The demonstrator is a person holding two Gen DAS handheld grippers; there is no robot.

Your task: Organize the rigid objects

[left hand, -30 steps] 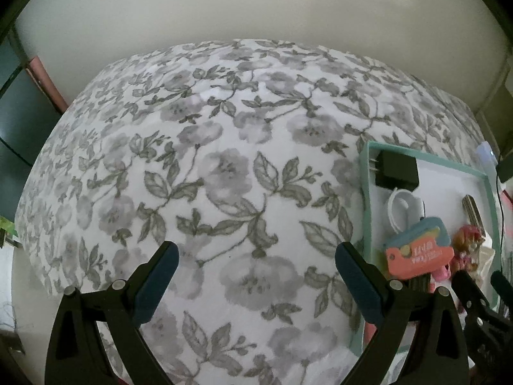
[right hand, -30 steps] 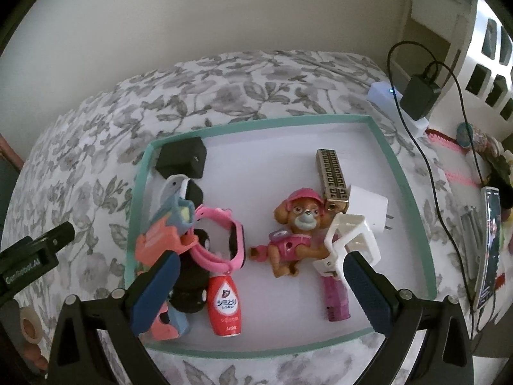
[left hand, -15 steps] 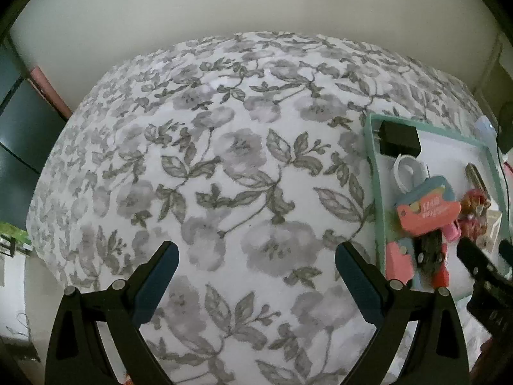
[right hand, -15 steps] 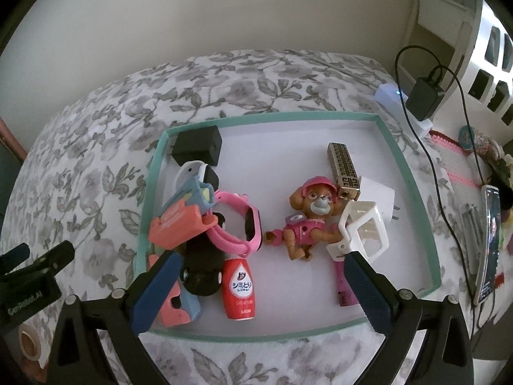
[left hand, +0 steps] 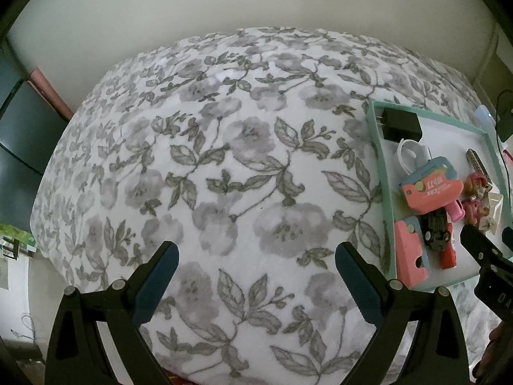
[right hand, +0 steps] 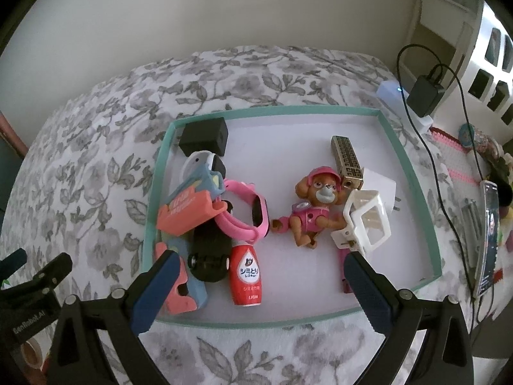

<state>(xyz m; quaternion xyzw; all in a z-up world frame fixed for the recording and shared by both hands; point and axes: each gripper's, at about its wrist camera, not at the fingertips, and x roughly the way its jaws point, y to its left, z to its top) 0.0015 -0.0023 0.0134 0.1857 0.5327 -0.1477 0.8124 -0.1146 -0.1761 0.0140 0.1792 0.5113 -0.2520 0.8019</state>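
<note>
A teal-rimmed white tray [right hand: 413, 173] lies on the floral cloth and holds several small objects. In it are a pink dog figure [right hand: 315, 205], a red bottle [right hand: 246, 276], a pink watch [right hand: 247, 215], a black toy car [right hand: 208, 256], a white clip [right hand: 365, 221], a gold lighter [right hand: 348, 162] and a black charger [right hand: 203, 136]. My right gripper [right hand: 259, 263] hangs open above the tray's near side, holding nothing. My left gripper [left hand: 256, 253] is open over bare cloth, left of the tray [left hand: 383, 192].
The floral-covered surface [left hand: 224, 160] spreads wide to the left of the tray. To the right lie a phone [right hand: 489, 237], a black adapter [right hand: 426, 94] with cable on a white power strip [right hand: 392, 91], and pink clutter. A wall stands behind.
Both grippers have drawn back and up a little; the tray looks smaller in the left view and has shifted right in the right view. Jaws stay open.
</note>
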